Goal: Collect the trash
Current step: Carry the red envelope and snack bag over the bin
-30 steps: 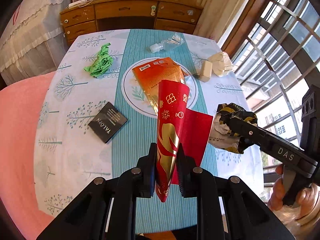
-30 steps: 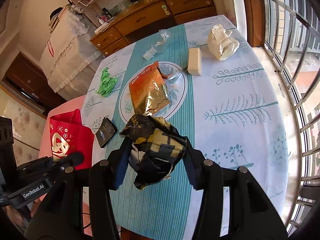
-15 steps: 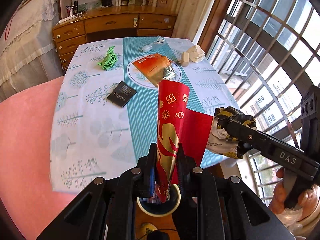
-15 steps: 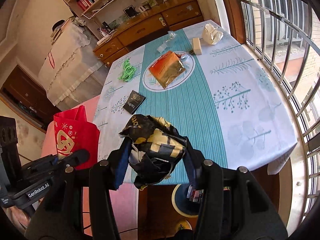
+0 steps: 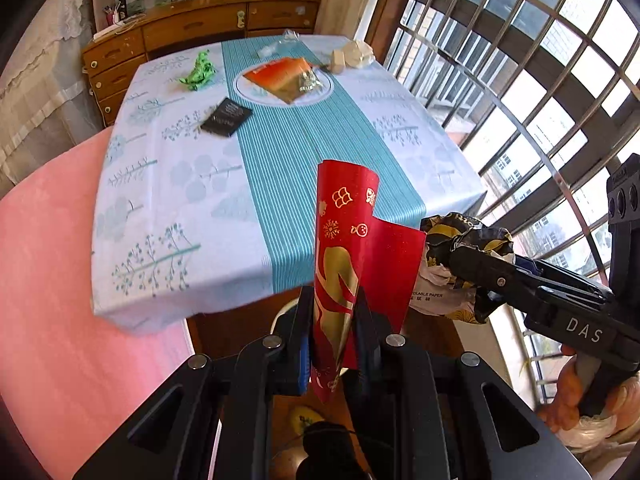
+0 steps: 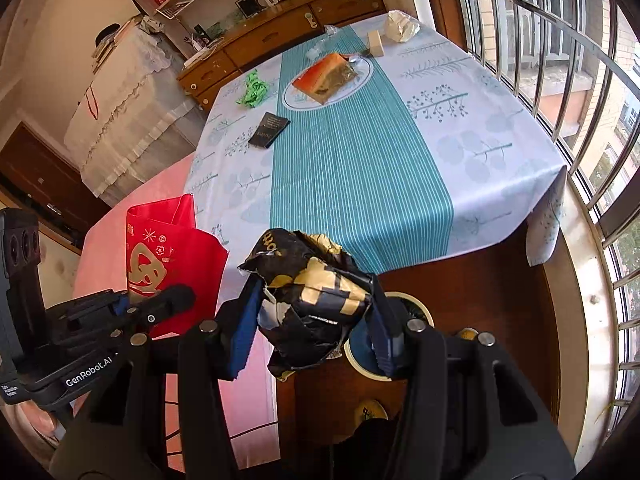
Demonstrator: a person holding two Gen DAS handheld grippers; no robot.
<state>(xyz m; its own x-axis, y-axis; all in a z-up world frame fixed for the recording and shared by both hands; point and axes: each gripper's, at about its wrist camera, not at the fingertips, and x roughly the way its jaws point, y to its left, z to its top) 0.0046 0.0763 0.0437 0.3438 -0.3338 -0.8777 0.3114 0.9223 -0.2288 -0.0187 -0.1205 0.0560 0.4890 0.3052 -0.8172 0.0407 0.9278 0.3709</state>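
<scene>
Pulling back from the table [image 5: 280, 264], we now see its near edge and the dark floor under it at the bottom of both frames, where a second ago the cloth filled the view; we read that as carrying two pieces of trash away towards a bin, perhaps the round container [image 6: 416, 308] showing low in the right wrist view behind the load. Nearest us, the left gripper [image 5: 334, 320] has its jaws pressed close, pinching the lower end of a red bag [image 5: 348, 248] that stands upright at bottom centre. The right gripper [image 6: 312, 320] has its jaws spread wide around a crumpled black and gold wrapper [image 6: 316, 292], both pads pressing on it, low in the centre of its own view. Both grippers tilt steeply downward, side by side, the right one entering the left view from the lower right with a hand [image 5: 572, 392] on its handle. Further up the cloth lie a black packet [image 6: 269, 129], green scraps [image 6: 253, 91] and an orange packet [image 6: 326, 76] on a plate, then crumpled paper [image 6: 400, 26] in the far corner, all still to collect.
</scene>
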